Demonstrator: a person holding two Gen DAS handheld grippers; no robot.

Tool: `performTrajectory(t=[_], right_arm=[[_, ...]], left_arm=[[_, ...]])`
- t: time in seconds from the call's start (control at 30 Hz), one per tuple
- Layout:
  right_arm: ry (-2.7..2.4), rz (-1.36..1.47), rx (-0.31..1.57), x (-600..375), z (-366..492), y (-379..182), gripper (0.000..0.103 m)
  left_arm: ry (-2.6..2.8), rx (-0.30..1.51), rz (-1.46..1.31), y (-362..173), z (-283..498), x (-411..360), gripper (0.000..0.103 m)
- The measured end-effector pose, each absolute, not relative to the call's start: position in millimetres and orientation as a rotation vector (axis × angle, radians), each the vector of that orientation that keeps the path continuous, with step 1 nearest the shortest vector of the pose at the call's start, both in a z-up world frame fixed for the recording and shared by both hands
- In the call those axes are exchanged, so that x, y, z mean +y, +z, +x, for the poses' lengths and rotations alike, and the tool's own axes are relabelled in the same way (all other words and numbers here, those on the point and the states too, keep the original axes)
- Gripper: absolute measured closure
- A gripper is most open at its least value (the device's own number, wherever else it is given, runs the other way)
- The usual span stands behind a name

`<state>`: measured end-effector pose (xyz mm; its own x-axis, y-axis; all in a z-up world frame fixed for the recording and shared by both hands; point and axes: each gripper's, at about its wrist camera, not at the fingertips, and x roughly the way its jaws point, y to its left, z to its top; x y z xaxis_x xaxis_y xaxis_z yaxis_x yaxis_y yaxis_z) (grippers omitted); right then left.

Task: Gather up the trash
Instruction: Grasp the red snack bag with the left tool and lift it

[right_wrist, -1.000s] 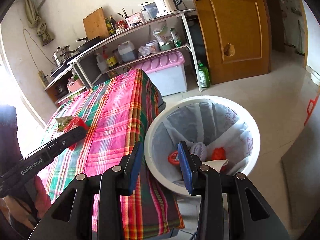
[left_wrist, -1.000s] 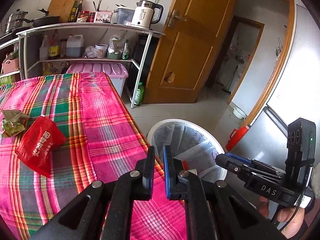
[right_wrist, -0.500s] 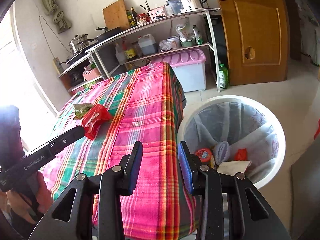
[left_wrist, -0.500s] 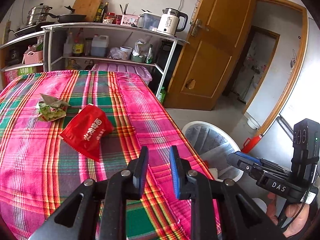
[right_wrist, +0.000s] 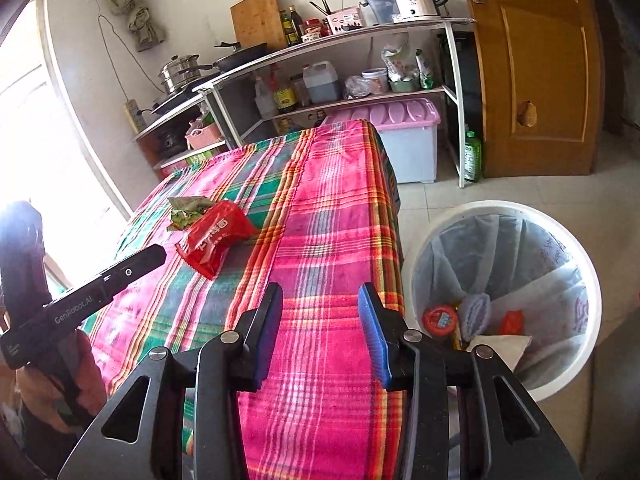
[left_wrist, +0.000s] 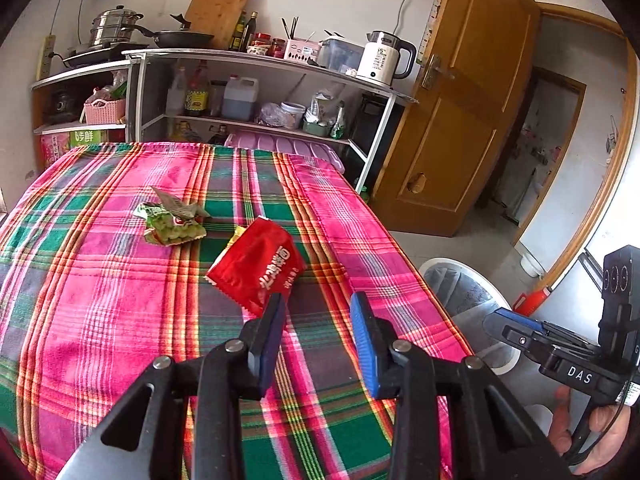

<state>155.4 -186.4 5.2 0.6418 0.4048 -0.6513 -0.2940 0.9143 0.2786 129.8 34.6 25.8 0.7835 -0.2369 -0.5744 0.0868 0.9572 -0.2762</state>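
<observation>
A red snack packet [left_wrist: 258, 270] lies on the plaid tablecloth [left_wrist: 100, 280], with a crumpled green wrapper [left_wrist: 172, 222] just beyond it. My left gripper [left_wrist: 318, 320] is open and empty, hovering just short of the red packet. My right gripper [right_wrist: 320, 312] is open and empty above the table's right part; the red packet [right_wrist: 214, 236] and green wrapper [right_wrist: 186, 210] lie to its far left. A white lined trash bin [right_wrist: 504, 292] stands on the floor right of the table with several pieces of trash inside; it also shows in the left wrist view [left_wrist: 464, 288].
A metal shelf unit [left_wrist: 256, 88] with a kettle, bottles and pots stands behind the table. A pink-lidded storage box [right_wrist: 400, 136] sits under it. A wooden door [left_wrist: 464, 112] is at the right. The other hand's gripper body [left_wrist: 576, 360] shows at the lower right.
My left gripper swung from over the bin back across the table toward the red packet and opened wider. My right gripper moved from over the bin to over the table edge.
</observation>
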Motion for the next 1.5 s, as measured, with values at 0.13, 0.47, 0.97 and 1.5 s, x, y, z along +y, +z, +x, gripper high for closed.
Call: performTrajectory(t=[0.13,0.47,0.97,1.5], right_arm=[[0.421,0.143,0.785,-175,161,4,0.062],[0.449,0.125,0.803,-154,175,-2,0.062],[0.441,0.134,0.829,-154,190,-15,0.062],[0.425,0.165,0.841,-167,195,-23,0.062]], left_arm=[[-0.151,0.650,-0.246,23,135,47,0.063],[-0.109,0.663,-0.237,17,160,69,0.059],[-0.151,0.746,-0.192,-2,205,62,0.057],[-0.253,0.797,-0.177,-8,205,26,0.058]])
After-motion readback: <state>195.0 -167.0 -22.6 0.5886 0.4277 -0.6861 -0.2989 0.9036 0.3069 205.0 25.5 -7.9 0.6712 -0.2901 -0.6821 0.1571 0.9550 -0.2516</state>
